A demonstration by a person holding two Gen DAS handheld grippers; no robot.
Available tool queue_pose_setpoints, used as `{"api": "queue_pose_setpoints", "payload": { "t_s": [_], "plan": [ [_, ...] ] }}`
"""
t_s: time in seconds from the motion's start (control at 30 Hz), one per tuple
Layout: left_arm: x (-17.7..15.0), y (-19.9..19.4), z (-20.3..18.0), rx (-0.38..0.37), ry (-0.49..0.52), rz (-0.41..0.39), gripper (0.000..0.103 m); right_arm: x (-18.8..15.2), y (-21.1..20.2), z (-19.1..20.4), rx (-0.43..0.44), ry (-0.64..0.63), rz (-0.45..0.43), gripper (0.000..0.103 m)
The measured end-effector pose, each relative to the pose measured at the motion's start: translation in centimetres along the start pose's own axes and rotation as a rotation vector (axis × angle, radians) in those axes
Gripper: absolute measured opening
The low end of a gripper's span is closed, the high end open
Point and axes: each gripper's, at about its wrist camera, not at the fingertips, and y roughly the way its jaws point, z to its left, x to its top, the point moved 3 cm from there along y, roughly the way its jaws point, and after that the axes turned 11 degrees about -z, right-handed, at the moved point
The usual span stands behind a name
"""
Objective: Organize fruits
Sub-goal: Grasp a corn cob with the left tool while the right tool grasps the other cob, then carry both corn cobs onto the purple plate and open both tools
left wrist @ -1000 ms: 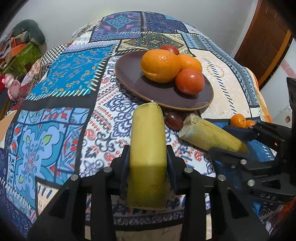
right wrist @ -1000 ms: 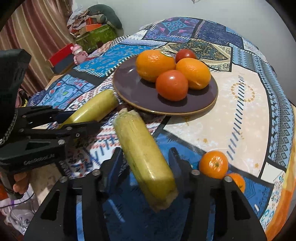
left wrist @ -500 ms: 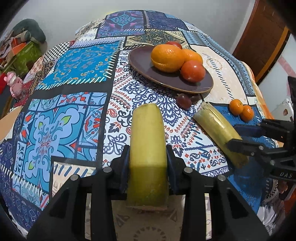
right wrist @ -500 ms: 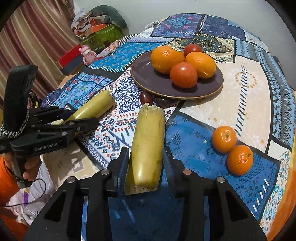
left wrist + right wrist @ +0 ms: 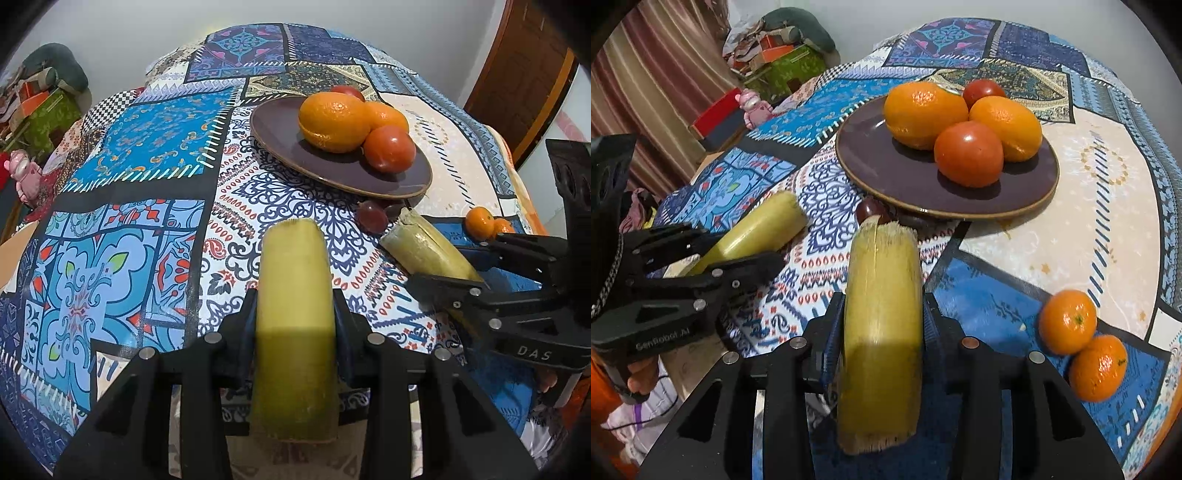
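A: Any readable text?
B: "DAS" on the right gripper [image 5: 447,266] body seen from the left wrist; "GenRobot.AI", blurry, on the left gripper [image 5: 738,251] body seen from the right wrist

A: Tongs?
B: Left gripper clamped on a yellow-green sugarcane piece [image 5: 295,295], pads pressed on both sides. Right gripper clamped on a second sugarcane piece [image 5: 882,325] with a frayed tip; its jaws closed in within the last second and now grip the cane

A: Fruit?
B: Brown plate [image 5: 886,173] holds two oranges [image 5: 923,110] and two tomatoes [image 5: 967,155]. Dark grapes [image 5: 371,216] on the patchwork tablecloth [image 5: 147,147] just at the plate's near rim. Two mandarins [image 5: 1067,321] touching each other, right of the plate, near the table edge

A: Free room?
B: Bare cloth left of the plate and between the two canes; front half of the plate bare

A: Change vs earlier?
B: Right cane was askew in looser jaws, now straight along the fingers. Half a second ago the plate sat further off in both views, now nearer
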Motion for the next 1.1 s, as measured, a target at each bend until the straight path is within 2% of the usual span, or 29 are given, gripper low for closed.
{"api": "queue_pose_setpoints", "payload": {
  "t_s": [0.2,0.47,0.83,1.1],
  "plan": [
    [-0.1,-0.3,-0.1,0.008,0.002,-0.021,0.037,-0.1,-1.0,-0.2,-0.007,0.02,-0.037,0.036],
    [0.3,-1.3,1.3,0.027,-0.064,-0.036,0.037,1.0,-3.8,-1.1,-0.029,0.034,-0.113,0.036],
    [2.5,-3.4,2.1,0.051,-0.046,-0.101,0.037,3.0,-5.4,-2.3,-0.055,0.045,-0.176,0.036],
    [3.3,-2.4,2.2,0.034,-0.027,-0.059,0.037,3.4,-5.8,-2.8,-0.06,0.052,-0.192,0.036]
  ]
}}
